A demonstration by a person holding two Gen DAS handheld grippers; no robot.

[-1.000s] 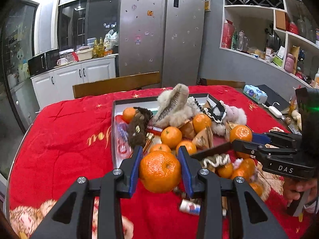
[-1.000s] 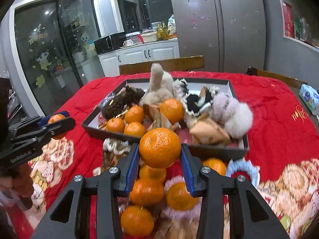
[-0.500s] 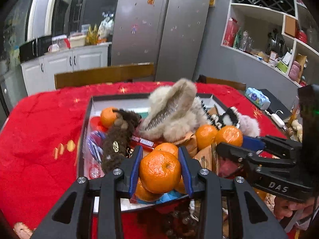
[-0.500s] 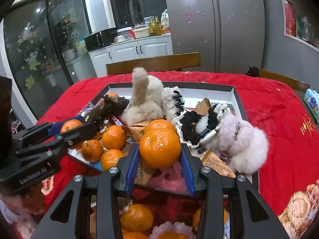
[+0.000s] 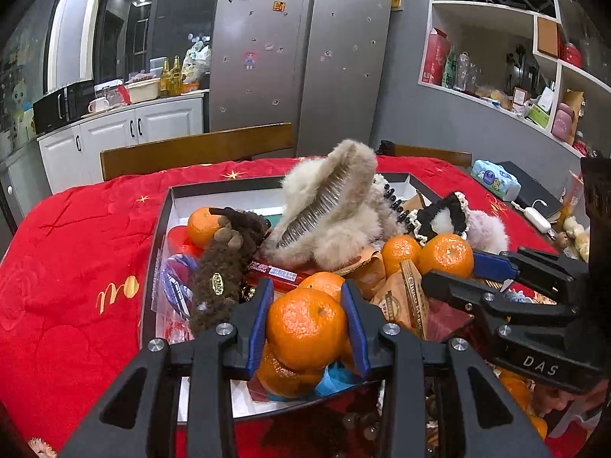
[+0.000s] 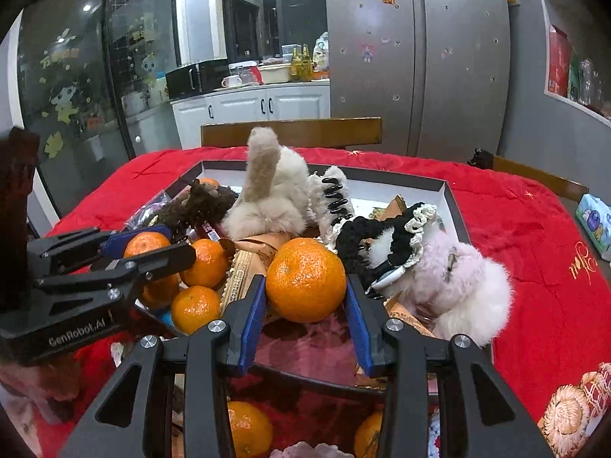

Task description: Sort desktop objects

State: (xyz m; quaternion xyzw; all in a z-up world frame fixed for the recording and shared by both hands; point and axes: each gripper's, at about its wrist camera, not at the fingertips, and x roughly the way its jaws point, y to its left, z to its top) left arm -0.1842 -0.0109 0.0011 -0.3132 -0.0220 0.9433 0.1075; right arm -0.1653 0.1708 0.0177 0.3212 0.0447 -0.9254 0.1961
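Left gripper [image 5: 307,328] is clamped on an orange [image 5: 305,326]; right gripper [image 6: 305,301] is clamped on another orange [image 6: 305,280]. Both fruits hang over the tray [image 6: 452,198], low above its contents, apparently positioned for release there.

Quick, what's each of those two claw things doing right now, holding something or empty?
Left gripper: closed on an orange, over the tray.
Right gripper: closed on another orange, also over the tray.
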